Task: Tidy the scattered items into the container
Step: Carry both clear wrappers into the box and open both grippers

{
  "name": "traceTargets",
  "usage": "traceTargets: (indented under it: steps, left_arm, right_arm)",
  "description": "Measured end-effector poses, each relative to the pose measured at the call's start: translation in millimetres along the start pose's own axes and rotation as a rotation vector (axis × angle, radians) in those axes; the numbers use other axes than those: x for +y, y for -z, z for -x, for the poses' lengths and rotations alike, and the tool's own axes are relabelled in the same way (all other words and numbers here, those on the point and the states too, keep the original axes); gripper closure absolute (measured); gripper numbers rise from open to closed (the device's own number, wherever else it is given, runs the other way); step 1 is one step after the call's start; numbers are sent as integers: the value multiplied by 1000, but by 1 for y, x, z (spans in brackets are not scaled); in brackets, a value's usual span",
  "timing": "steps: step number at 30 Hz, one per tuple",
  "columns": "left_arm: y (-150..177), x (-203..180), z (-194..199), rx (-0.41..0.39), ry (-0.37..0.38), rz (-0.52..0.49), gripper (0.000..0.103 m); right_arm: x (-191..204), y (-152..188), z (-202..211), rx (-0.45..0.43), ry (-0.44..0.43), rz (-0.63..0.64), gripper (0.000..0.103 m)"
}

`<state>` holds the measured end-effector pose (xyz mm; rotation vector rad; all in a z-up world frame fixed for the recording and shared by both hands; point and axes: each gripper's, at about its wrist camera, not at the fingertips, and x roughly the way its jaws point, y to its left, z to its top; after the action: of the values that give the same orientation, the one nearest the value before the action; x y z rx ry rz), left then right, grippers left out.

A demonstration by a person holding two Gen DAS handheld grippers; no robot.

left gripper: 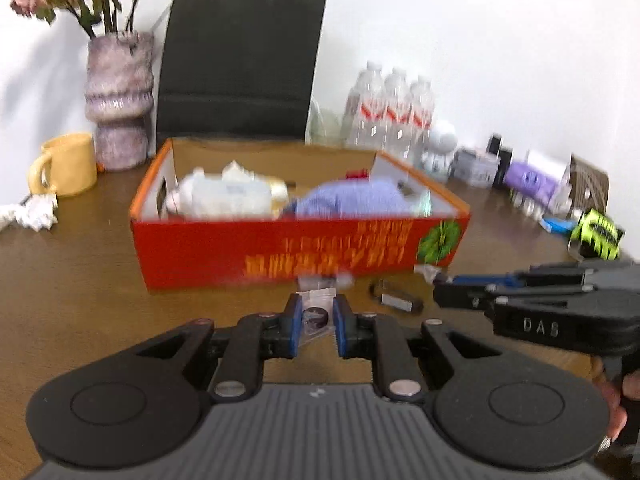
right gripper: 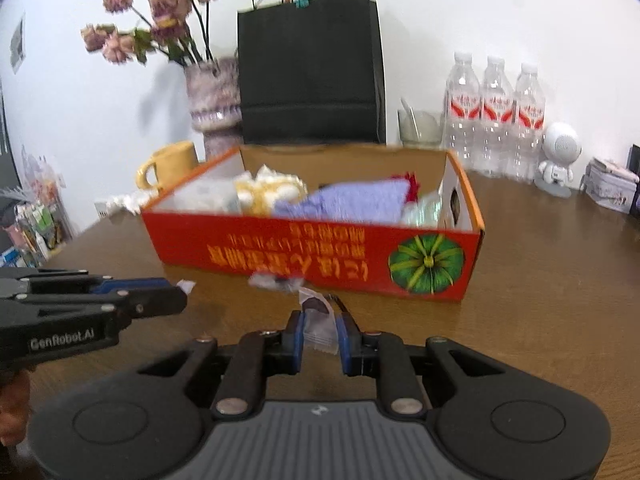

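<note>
Left tongs (left gripper: 316, 322) and right tongs (right gripper: 320, 330) each clench a clear packet lengthwise, pointing boxward.

Both wrist views face red box (left gripper: 280, 248), near

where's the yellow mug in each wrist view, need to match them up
Left wrist view: the yellow mug stands at the far left edge, left of the red box and in front of the purple vase.
Right wrist view: the yellow mug is left of centre, touching or just behind the red box's far left corner.
Shared landmark: the black paper bag behind the box.
</note>
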<state>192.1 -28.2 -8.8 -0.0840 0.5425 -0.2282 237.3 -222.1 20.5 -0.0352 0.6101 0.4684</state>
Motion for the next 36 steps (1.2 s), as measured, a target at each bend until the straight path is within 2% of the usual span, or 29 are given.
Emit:
traceTargets:
  steps: [8,13,23,36]
  left_arm:
    - [-53,6,-1,-106,-21,-2,86]
    - [-78,20,-23,-139,-32,56,86]
    - [-100,46,-82,-96,-65,62,86]
    - [-112,59,-141,-19,-88,27,86]
  right_arm:
    - [1,-48,5,-93,-24,-23,86]
    - [-5,-76,-16,-104,-10,-44,86]
    - [-23,-114,-82,-64,30,-71,86]
    - [-36,-125,-151,45,72,-30,86]
